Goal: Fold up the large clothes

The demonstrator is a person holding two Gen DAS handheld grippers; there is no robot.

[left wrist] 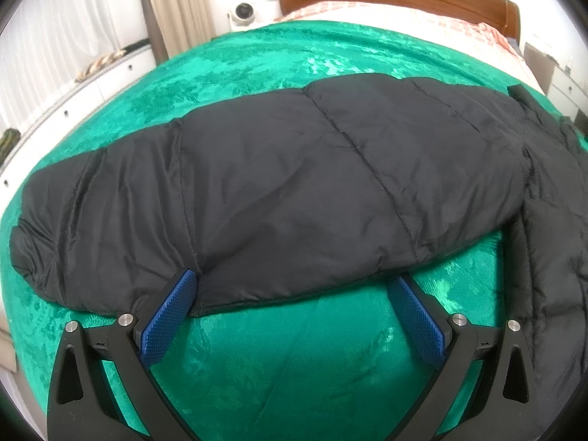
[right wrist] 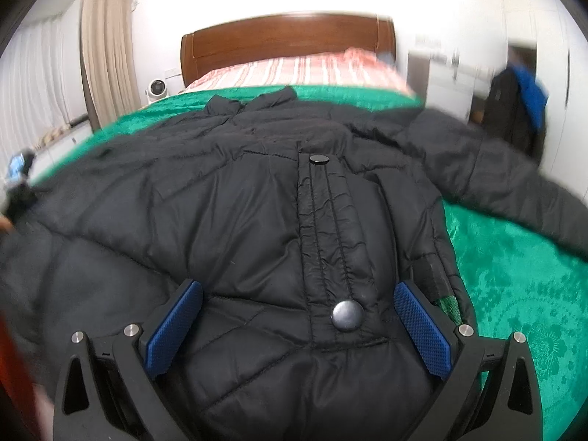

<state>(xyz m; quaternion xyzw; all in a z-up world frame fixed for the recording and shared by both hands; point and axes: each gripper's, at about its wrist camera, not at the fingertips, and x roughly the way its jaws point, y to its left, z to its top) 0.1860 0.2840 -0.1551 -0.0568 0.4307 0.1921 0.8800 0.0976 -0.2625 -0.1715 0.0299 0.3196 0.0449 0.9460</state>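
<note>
Green velvet blanket [left wrist: 279,375] covers a bed with a wooden headboard [right wrist: 286,42] and a striped sheet [right wrist: 294,70] at the far end; curtains [right wrist: 106,51] hang to the left. On the blanket lies a black quilted jacket [right wrist: 228,220], front up, collar toward the headboard, with 2 snaps [right wrist: 346,315] on its placket. Its sleeve [left wrist: 257,191] stretches flat across the left wrist view. Left gripper [left wrist: 294,286] sits at the sleeve's near edge, jaws wide apart, its left finger [left wrist: 172,312] touching the fabric, nothing held. Right gripper [right wrist: 297,296] hangs over the jacket's lower front, jaws wide apart on either side of the nearer snap, nothing clamped. The right wrist view is blurred toward its edges.
</note>
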